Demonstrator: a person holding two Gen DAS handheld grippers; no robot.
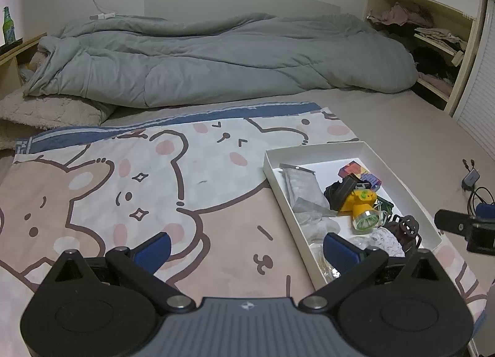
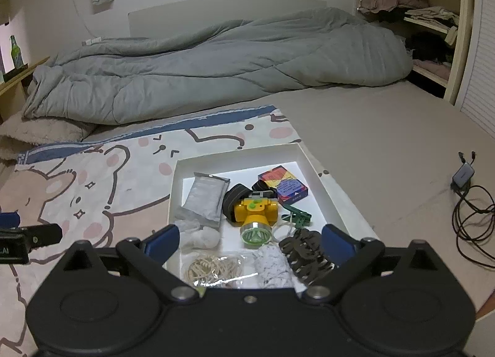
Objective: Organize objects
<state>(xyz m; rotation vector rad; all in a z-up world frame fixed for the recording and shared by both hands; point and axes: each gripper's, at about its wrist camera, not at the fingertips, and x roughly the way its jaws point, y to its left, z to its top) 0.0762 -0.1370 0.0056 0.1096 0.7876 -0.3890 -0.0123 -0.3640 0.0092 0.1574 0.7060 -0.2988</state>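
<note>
Both grippers' fingers apart, empty; headlamp (image 2: 254, 214) in tray (image 2: 312, 160)

One tray (image 2: 304, 153), one headlamp (image 2: 255, 218)

Dim indoor light, cool greyish cast in both wrist views. White tray (image 2: 304, 156) brightest thing, floor near blown out; soft shadows inside its near walls. Grey duvet (image 2: 216, 63) behind tray flat, low contrast. Strong fisheye bending away from tray: shelf unit (image 2: 458, 32) curves, black vignette in corners. Focus sharp around tray, slight softness and noise toward edges. No glare.
</note>
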